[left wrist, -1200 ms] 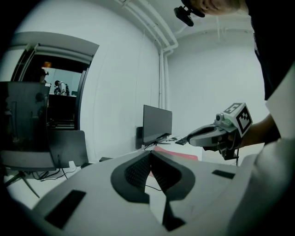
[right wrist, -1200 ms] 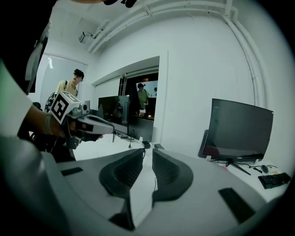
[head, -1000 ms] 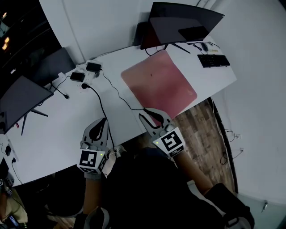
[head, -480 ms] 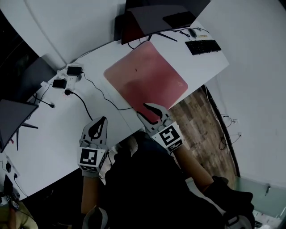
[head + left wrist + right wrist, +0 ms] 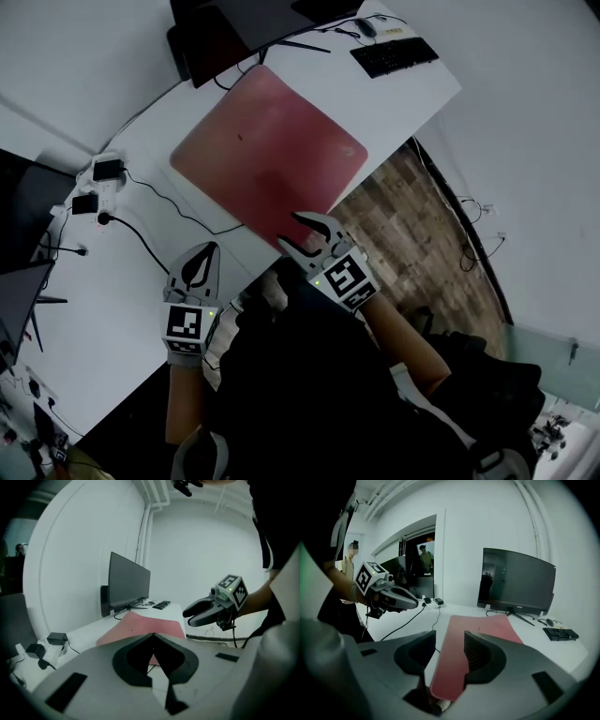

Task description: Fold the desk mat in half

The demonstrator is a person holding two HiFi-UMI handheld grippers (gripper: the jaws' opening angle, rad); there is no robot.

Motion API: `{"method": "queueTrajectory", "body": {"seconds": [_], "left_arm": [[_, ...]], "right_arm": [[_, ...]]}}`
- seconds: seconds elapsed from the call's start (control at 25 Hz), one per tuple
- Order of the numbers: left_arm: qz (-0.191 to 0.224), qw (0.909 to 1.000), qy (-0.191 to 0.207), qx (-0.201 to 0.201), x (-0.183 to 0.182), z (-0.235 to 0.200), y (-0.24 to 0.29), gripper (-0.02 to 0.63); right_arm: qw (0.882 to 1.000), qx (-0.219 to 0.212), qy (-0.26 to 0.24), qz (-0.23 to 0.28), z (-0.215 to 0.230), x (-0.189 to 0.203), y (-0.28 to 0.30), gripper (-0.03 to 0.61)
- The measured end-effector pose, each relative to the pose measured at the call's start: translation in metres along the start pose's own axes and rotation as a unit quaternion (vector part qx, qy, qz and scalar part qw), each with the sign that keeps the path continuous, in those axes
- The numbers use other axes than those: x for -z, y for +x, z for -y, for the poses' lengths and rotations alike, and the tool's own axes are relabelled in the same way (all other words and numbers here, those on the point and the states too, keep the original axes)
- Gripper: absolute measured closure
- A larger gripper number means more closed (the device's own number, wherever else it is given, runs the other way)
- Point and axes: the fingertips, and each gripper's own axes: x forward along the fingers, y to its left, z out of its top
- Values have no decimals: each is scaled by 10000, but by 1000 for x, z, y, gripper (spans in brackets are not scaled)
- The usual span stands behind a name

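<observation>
The pink desk mat lies flat and unfolded on the white desk, with a dark monitor just beyond its far edge and a black keyboard off its far right corner. The right gripper sits at the mat's near corner, its jaws spread and just lately opening; that corner shows in the gap, unpinched. The left gripper hangs off the mat's near left side, clear of it, jaws pressed together on nothing.

Smooth matt red desk mat, smooth white desk, wood-plank floor, glossy dark monitor screen
</observation>
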Motion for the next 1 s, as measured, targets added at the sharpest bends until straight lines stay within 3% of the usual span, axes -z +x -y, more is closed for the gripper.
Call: {"method": "queueTrajectory", "body": {"seconds": [0.52, 1.0], "left_arm": [[-711, 9948, 153, 713, 40, 20, 42, 606], [-1072, 9889, 250, 995, 65, 34, 46, 606]], "right_arm": [[9958, -135, 417, -802, -4, 103, 18, 327], [9905, -236, 70, -1353, -21, 168, 35, 299]]}}
